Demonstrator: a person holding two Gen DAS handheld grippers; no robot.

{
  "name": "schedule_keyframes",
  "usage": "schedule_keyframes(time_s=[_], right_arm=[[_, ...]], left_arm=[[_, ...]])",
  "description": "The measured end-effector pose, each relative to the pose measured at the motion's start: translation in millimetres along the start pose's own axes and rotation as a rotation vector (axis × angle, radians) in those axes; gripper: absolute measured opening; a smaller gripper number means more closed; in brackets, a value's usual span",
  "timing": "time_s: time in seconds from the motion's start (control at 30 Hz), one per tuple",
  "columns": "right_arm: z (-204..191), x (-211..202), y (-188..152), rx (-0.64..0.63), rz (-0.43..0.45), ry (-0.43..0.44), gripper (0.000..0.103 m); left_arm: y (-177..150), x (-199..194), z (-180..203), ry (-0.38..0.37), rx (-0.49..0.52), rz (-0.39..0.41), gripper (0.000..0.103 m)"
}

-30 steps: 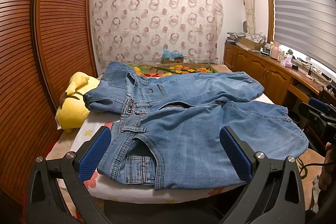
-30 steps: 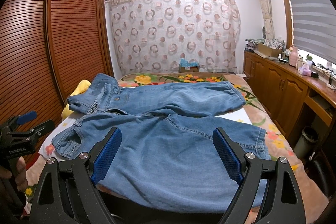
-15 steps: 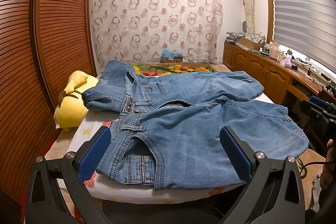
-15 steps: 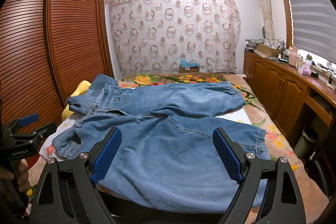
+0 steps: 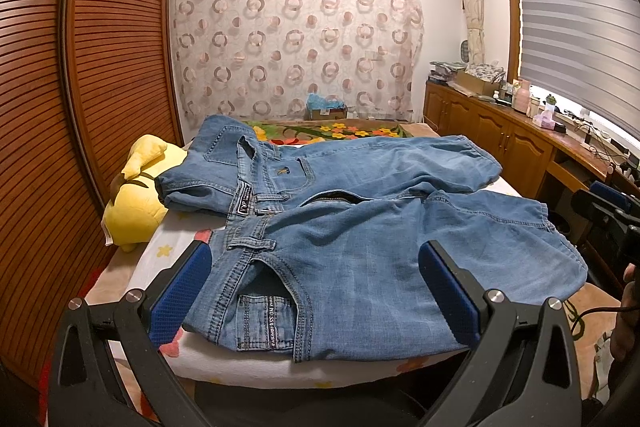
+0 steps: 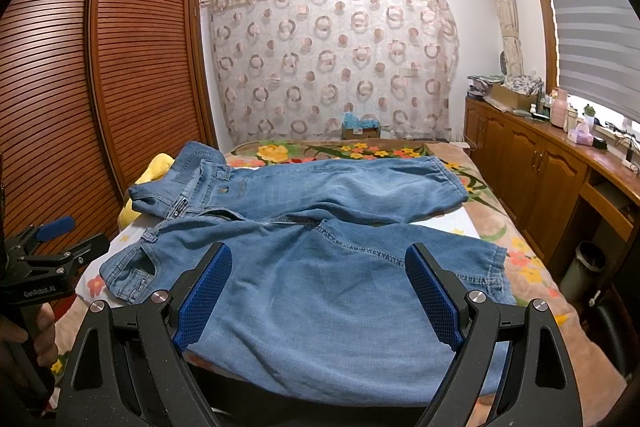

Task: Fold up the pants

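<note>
So the pants (image 5: 360, 239) are light blue denim, spread flat on the bed (image 5: 280, 367) with both legs running off to the right and the waistband toward the wooden wardrobe (image 5: 80, 87) side. The near leg hangs a bit over the bed's front edge. My left tongs (image 5: 316, 291) are wide apart, hovering over the waist and pocket end, not touching fabric. My right tongs (image 6: 316, 297) are wide apart too, above the near leg, holding nothing. A yellow plush toy (image 5: 136, 195) sits next to the waistband, partly under it. A floral blanket (image 6: 360, 149) covers the bed's far end.
</note>
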State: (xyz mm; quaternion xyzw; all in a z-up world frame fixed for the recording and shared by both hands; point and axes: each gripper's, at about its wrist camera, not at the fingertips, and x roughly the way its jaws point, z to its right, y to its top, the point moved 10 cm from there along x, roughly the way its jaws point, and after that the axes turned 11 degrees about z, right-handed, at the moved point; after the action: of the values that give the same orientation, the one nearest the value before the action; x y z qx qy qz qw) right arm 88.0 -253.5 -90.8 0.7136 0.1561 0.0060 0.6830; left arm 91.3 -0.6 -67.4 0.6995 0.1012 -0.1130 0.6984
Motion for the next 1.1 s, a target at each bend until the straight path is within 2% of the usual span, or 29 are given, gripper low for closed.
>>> schedule_keyframes(time_s=[0.33, 0.67, 1.1], right_arm=[[0, 1, -1, 0.000, 0.001, -0.002, 0.090], [11, 8, -13, -0.001, -0.031, -0.021, 0.090], [35, 15, -30, -0.018, -0.099, -0.085, 0.089]], left_arm=[[1, -1, 0, -0.003, -0.003, -0.002, 0.103], [-41, 16, 2, 0.002, -0.012, -0.040, 0.103], [-52, 28, -27, 0.005, -0.054, -0.115, 0.103]])
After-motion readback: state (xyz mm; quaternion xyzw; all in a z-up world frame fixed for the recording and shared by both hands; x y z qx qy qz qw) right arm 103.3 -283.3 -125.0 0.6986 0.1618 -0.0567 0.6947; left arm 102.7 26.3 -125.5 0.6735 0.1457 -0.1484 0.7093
